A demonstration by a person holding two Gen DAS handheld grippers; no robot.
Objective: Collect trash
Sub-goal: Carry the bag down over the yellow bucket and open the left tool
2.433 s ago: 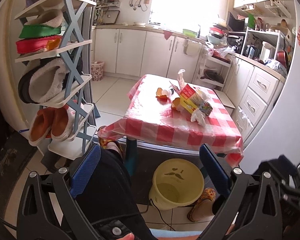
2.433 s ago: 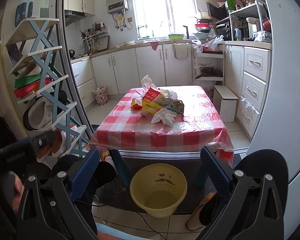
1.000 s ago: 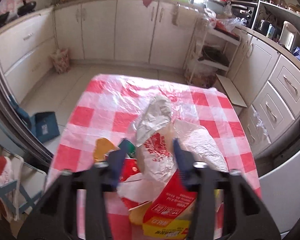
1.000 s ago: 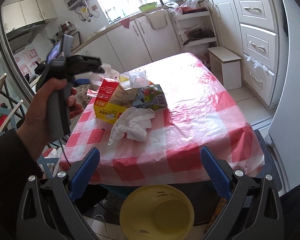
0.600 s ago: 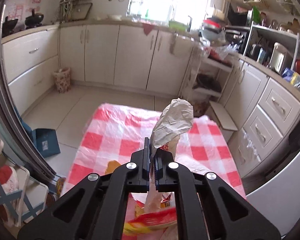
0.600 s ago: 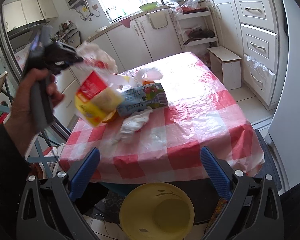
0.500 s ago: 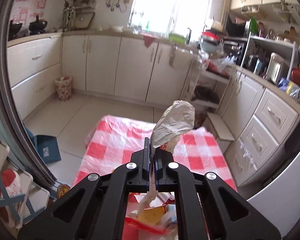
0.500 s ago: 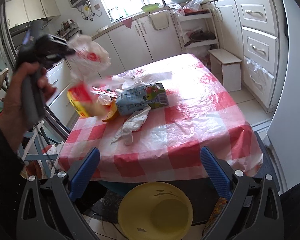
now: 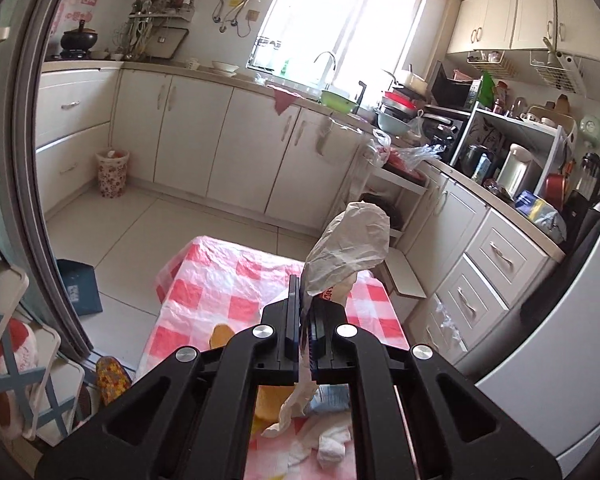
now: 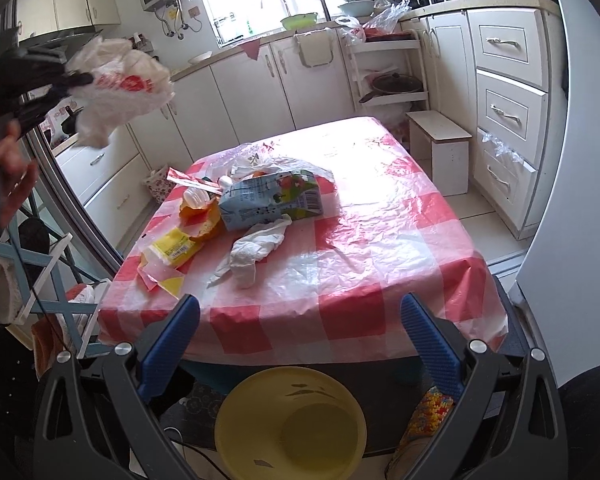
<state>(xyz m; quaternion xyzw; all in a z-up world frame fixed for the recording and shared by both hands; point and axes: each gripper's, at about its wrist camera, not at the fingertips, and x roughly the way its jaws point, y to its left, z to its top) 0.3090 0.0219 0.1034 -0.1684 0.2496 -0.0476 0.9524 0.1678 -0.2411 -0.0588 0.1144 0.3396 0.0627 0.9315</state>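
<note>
My left gripper (image 9: 305, 312) is shut on a white plastic bag with red print (image 9: 350, 248), held up in the air above the table's left side; the right wrist view shows the same bag (image 10: 120, 88) hanging from the left gripper (image 10: 82, 78). On the red-checked tablecloth (image 10: 380, 248) lie a blue juice carton (image 10: 272, 200), a crumpled white tissue (image 10: 256, 252), a yellow wrapper (image 10: 172, 250) and orange scraps (image 10: 200, 216). My right gripper (image 10: 300, 332) is open and empty, low at the table's near edge above a yellow bucket (image 10: 290, 424).
White kitchen cabinets (image 9: 236, 152) and drawers (image 10: 508, 120) line the far and right walls. A small white stool (image 10: 440, 140) stands beyond the table. A shoe rack (image 10: 32, 280) is at the left. A floral bin (image 9: 113, 174) sits by the far cabinets.
My left gripper closed on the plastic bag and lifted it up and away from the pile. The yellow and red box fell out and lies flat on the table. The right gripper stayed put.
</note>
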